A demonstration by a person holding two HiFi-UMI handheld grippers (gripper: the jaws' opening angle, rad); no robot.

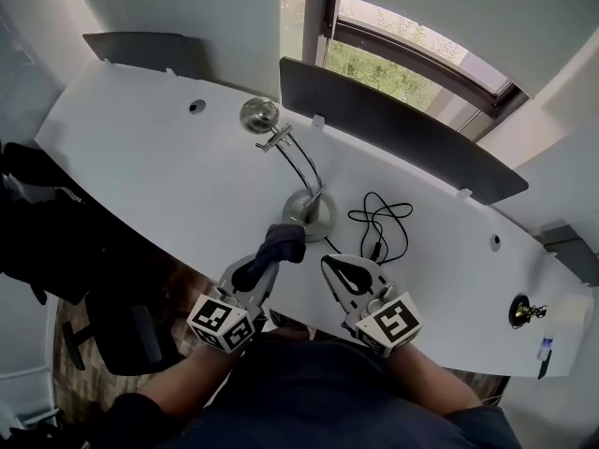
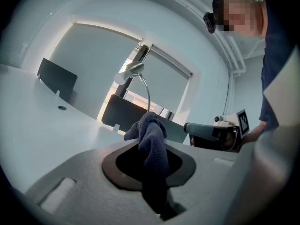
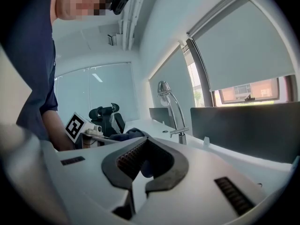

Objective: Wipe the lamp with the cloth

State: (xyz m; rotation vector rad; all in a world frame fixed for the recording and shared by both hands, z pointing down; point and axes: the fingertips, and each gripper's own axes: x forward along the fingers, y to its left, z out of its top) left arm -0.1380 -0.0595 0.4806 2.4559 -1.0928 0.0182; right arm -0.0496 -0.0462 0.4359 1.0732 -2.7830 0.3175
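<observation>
cloth [image 1: 271, 251] is what i have to think about: dark, soft and limp, bunched into a knot at the tips of my left gripper [image 1: 265, 271], whose jaws are clamped on it with a loose end flopping out ahead. i judge it weighs next to nothing and won't slip out easily, but it will fold away from a surface unless i press the bulging part on. it sits just beside the round base [image 1: 314, 215] of the lamp [image 1: 278, 138], near the front edge of the white desk [image 1: 159, 157]. the lamp looks trickier: thin bent chrome rods rising to a small shiny head [image 1: 259, 115], smooth, probably springy and easy to rock. my right gripper [image 1: 348, 274] has its jaws drawn together at the tips with nothing between them; i would steady the base with it rather than the rods. a black cable [image 1: 379, 223] lies just right of the base.
</observation>
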